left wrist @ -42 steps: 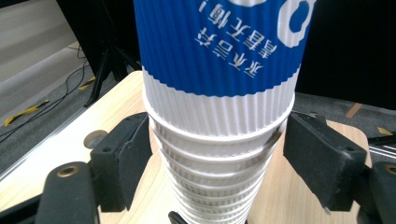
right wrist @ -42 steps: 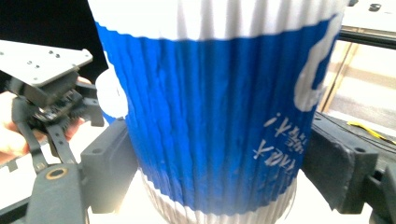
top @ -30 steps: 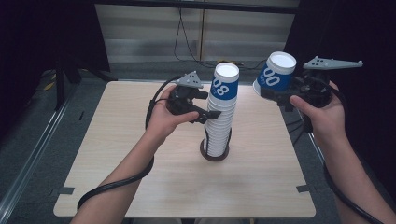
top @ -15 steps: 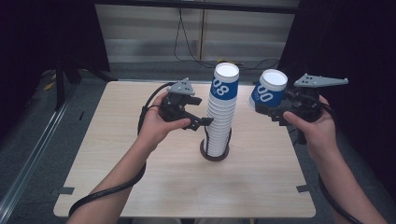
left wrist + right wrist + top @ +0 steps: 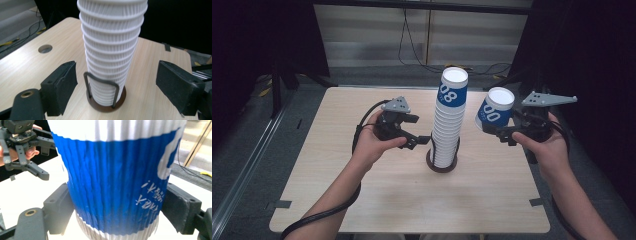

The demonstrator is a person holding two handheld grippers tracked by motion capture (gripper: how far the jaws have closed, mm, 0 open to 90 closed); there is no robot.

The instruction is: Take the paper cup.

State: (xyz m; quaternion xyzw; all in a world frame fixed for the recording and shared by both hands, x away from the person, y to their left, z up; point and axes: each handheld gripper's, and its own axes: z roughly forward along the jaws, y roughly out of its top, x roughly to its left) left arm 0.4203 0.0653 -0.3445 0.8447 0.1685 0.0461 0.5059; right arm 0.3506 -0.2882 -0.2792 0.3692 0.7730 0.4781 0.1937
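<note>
Pale wooden table [image 5: 362, 200], dark room

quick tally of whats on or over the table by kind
cup stack: 1
loose cup: 1
cup holder: 1
grippers: 2, left gripper, right gripper
total: 5

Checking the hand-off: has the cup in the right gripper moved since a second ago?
Yes. The cup in the right gripper has sunk, from level with the stack top to below it.
</note>
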